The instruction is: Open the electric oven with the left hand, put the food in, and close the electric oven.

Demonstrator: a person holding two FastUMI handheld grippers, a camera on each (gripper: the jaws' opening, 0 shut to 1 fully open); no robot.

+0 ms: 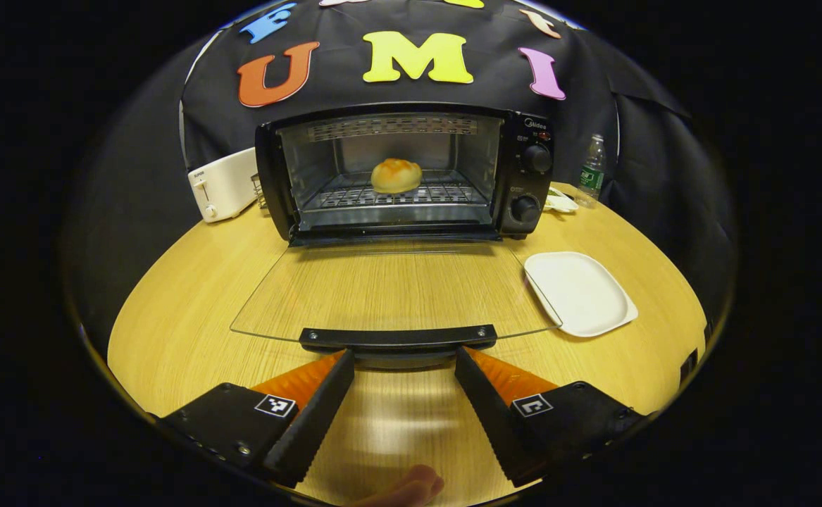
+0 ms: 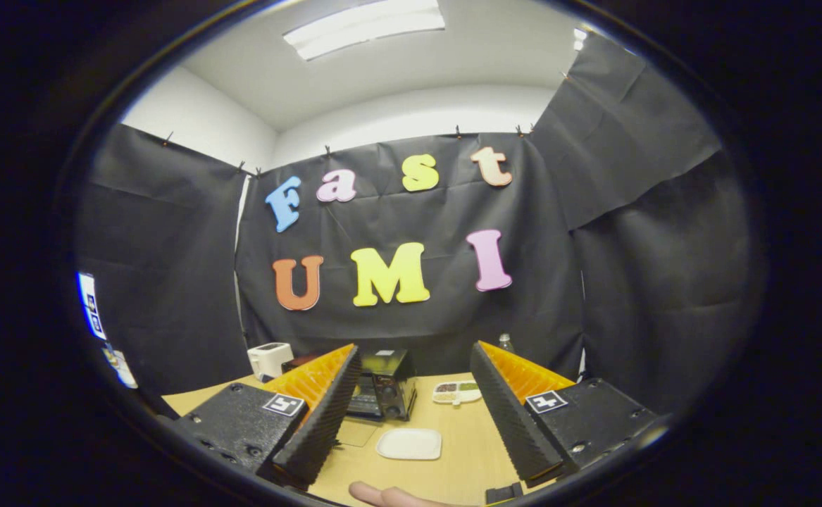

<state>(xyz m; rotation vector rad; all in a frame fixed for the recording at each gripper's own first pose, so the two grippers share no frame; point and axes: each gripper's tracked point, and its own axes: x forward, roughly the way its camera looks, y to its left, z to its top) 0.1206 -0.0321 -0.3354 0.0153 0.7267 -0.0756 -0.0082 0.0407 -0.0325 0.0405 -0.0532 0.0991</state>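
In the left gripper view a black electric oven [image 1: 411, 172] stands at the back of the round wooden table, its glass door [image 1: 389, 292] folded down flat. A golden bun [image 1: 396, 175] rests on the wire rack inside. My left gripper [image 1: 403, 359] is open, its fingertips just in front of the door's black handle [image 1: 398, 338], one on each side, not touching it. In the right gripper view my right gripper [image 2: 414, 355] is open and held high, empty, with the oven [image 2: 382, 391] far below.
A white square plate [image 1: 580, 292] lies right of the open door. A white toaster [image 1: 224, 184] stands left of the oven and a plastic bottle [image 1: 592, 171] at the back right. A small dish [image 2: 456, 391] with food sits behind the plate [image 2: 409, 443]. A fingertip [image 1: 411, 487] shows below.
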